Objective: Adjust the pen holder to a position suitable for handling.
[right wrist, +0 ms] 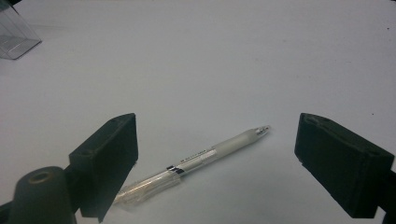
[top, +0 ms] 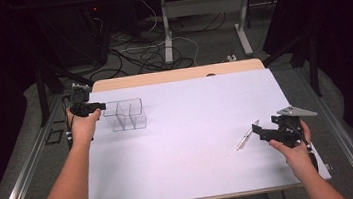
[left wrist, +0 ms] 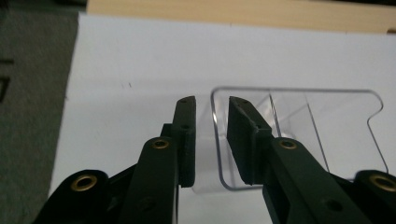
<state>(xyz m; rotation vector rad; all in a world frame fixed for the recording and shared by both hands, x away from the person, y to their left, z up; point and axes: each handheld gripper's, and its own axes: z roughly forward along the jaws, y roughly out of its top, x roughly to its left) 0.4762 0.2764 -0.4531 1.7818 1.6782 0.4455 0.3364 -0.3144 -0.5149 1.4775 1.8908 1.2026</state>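
Two pairs of tongs work here: left tongs (left wrist: 212,140) straddle the near wall of the clear organizer (left wrist: 299,130), slightly parted, not pressing; right tongs (right wrist: 217,158) gape around the pen (right wrist: 196,161), which lies unlifted on the counter (top: 193,128), far from the organizer.

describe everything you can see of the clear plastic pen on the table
The clear plastic pen has a frosted barrel, a see-through end section, a dark printed band and a small tip. It lies flat and slanted on the white table sheet, between the right gripper's open jaws. Nothing but the sheet touches it.
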